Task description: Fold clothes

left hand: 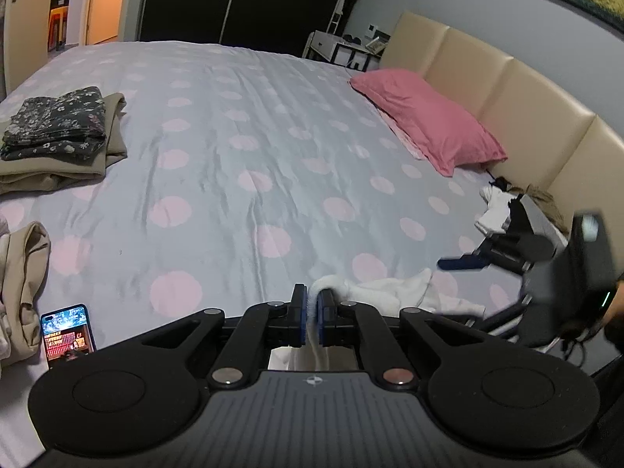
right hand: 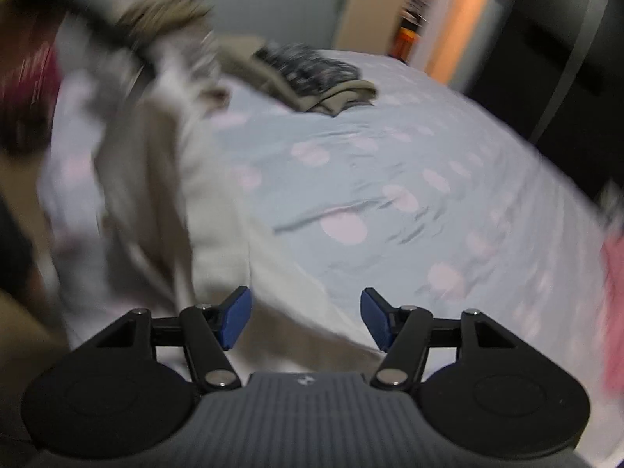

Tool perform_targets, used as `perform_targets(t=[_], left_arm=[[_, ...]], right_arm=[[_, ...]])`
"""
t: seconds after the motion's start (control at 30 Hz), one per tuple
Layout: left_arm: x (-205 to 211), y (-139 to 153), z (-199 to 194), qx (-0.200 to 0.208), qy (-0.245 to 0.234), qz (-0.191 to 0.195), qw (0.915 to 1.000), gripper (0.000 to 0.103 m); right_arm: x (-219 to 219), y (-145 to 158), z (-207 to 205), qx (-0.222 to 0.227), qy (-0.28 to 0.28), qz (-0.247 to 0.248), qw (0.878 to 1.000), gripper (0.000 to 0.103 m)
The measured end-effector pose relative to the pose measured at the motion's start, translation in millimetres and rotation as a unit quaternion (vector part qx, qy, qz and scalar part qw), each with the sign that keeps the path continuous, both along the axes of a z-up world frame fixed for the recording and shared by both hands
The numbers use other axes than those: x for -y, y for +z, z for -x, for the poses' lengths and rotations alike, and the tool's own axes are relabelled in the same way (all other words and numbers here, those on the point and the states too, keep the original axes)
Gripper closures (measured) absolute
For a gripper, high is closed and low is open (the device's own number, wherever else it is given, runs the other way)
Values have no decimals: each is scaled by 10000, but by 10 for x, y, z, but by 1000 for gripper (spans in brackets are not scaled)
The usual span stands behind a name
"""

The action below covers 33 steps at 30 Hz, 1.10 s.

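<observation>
Two grippers over bed, left gripper (left hand: pixel 312 304) pinching white garment (left hand: pixel 394 292), right gripper (right hand: pixel 306 321) spread, phone (left hand: pixel 67 333) text unreadable

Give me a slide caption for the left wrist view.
Left claw shut on a white garment above the polka-dot bed, folded clothes stack beyond.

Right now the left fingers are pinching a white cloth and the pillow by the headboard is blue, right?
Not quite: the pillow is pink, as the left wrist view shows. The left fingers are indeed pinching the white cloth.
</observation>
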State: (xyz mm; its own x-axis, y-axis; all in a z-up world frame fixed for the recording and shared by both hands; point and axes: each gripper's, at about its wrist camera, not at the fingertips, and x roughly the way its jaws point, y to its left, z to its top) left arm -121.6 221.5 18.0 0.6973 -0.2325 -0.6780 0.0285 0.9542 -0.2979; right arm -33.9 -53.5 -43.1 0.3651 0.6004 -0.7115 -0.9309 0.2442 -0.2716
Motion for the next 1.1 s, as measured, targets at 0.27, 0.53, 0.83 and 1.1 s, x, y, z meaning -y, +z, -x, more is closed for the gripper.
perform_targets(t=[0.27, 0.53, 0.83, 1.1], left_arm=[[45, -17, 38, -10, -180, 10, 9998, 100], [48, -73, 75, -101, -223, 9, 9997, 100], [66, -247, 70, -363, -222, -228, 9988, 100], [175, -664, -14, -1086, -298, -669, 9914, 93]], right_arm=[[-227, -251, 127, 839, 530, 469, 9940, 50], [-405, -542, 281, 1495, 1060, 1292, 9745, 53], [-447, -111, 32, 506, 126, 650, 9965, 98], [-315, 47, -253, -438, -765, 145, 9960, 98]])
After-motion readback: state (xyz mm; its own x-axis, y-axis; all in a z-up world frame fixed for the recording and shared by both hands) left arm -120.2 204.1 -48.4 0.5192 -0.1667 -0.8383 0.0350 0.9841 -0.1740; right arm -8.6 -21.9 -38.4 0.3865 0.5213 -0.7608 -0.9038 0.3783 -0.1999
